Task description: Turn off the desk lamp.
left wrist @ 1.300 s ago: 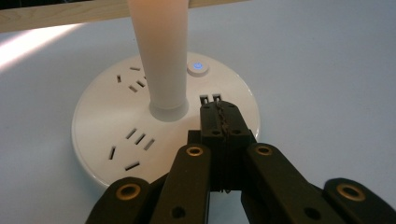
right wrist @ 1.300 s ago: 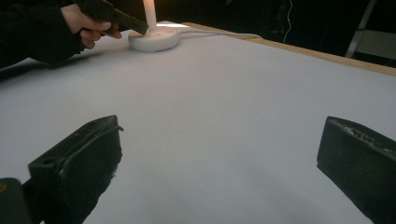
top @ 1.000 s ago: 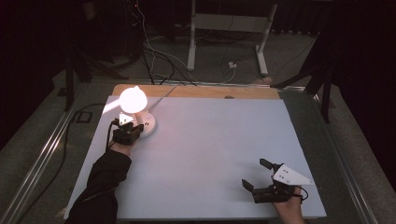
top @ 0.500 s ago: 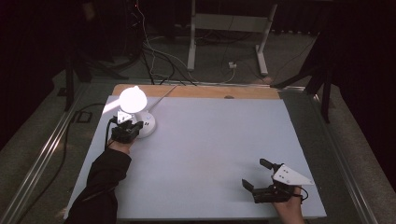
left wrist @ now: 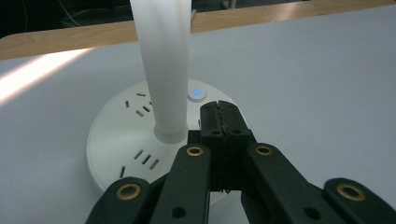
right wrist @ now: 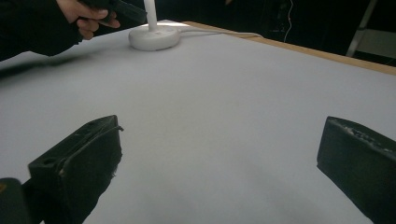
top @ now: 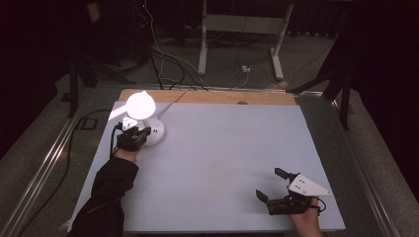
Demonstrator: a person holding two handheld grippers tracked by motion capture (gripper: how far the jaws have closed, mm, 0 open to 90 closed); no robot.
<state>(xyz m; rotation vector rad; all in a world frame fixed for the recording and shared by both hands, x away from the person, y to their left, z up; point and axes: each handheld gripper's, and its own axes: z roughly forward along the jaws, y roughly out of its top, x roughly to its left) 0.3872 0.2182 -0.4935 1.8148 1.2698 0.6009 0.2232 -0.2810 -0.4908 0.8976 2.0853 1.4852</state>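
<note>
My left gripper point(left wrist: 219, 119), jaws pressed together with nothing between them, has crept forward a little and now sits over the lamp base point(top: 157, 133) at the table's point(top: 237, 148) far left, tips just short of the lit blue button point(left wrist: 197, 93). The lamp point(top: 140, 104) glows. My right gripper point(top: 272, 186), spread wide, rests near right.

A white sheet point(top: 222, 163) covers the worktop, leaving a bare wooden strip point(top: 212, 97) along its 12 o'clock edge. Beyond that edge, on the dim grey floor point(top: 306, 74), a white metal frame point(top: 239, 29) stands on two legs at 12 o'clock. Dark cables point(top: 163, 69) tangle on the floor at about 11 o'clock. A metal rail point(top: 44, 168) runs along the 9 o'clock side.
</note>
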